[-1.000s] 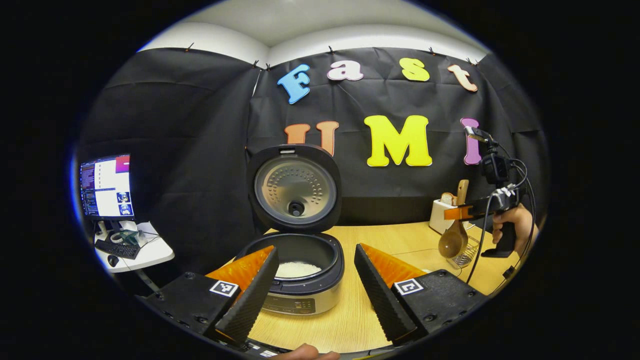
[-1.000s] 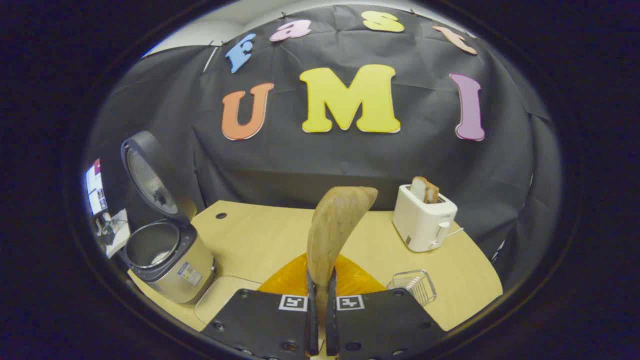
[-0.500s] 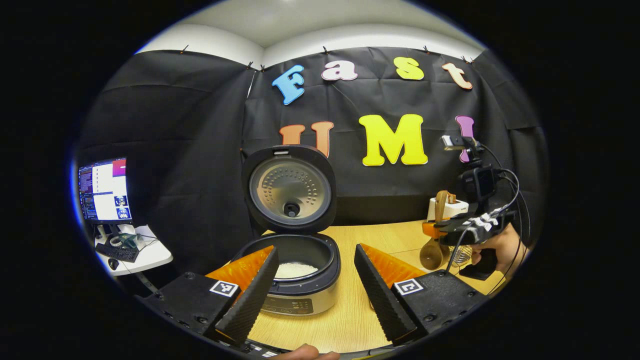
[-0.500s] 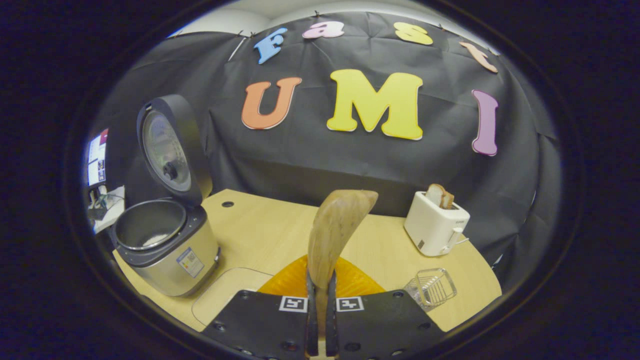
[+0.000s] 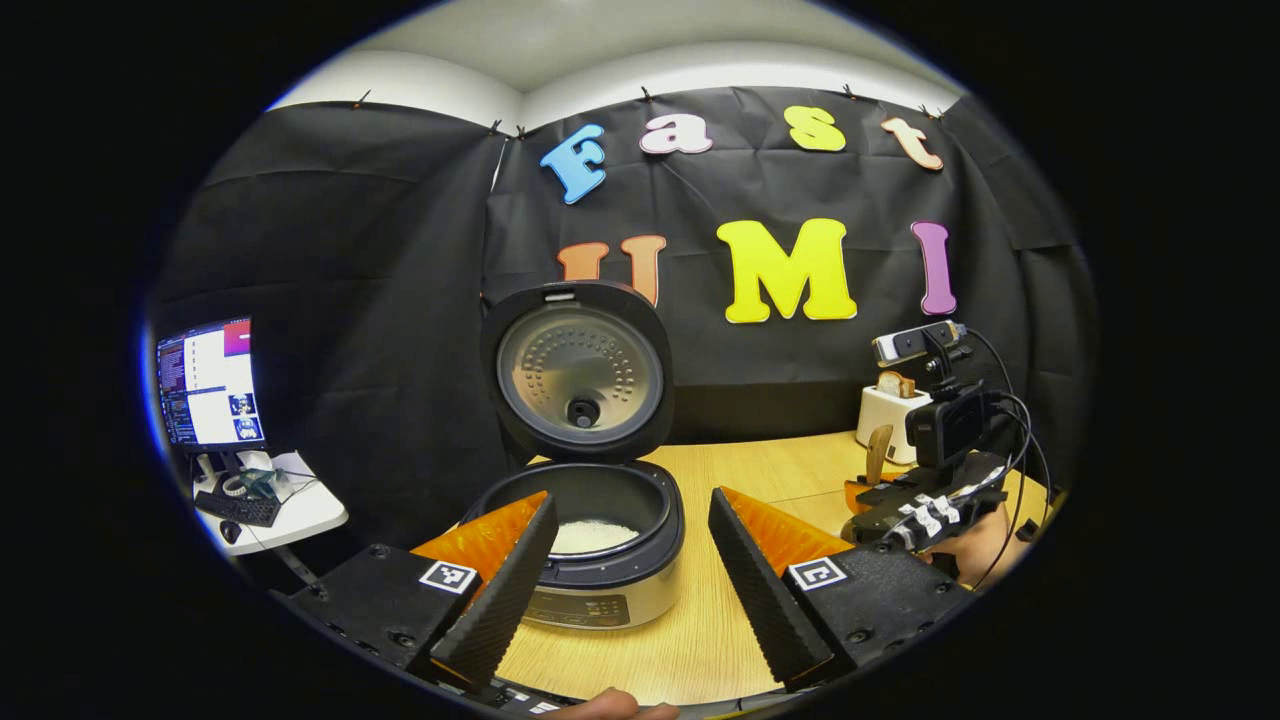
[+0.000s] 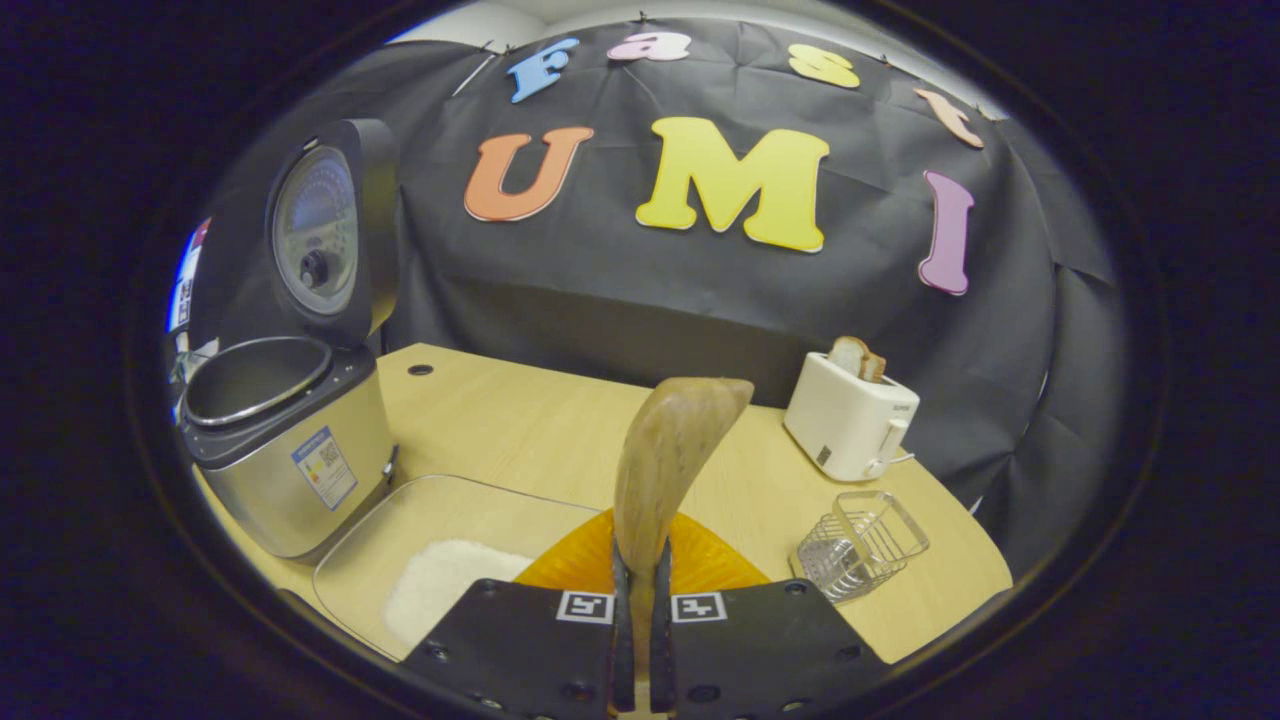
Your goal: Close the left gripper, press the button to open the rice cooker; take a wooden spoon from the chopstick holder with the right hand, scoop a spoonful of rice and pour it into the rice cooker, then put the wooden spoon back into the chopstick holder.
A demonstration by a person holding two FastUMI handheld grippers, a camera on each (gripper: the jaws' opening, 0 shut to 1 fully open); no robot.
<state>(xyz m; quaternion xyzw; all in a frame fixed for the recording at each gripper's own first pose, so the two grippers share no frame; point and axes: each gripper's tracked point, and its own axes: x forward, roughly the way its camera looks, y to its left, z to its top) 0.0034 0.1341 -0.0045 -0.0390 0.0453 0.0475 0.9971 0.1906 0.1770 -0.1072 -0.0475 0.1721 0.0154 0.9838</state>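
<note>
Wooden spoon is clamped between the jaws of the right gripper, which are pressed on its handle, and its bowl is raised above the counter. Below the spoon a shallow clear tray with a heap of rice is seen on the counter. The wire chopstick holder stands to the right, near the white toaster with bread in it. The rice cooker stands at the left with its lid lifted.

The jaws of the left gripper are spread apart and nothing is held. Between them the rice cooker is seen, with white rice inside the pot. The right gripper is seen low at the right.
</note>
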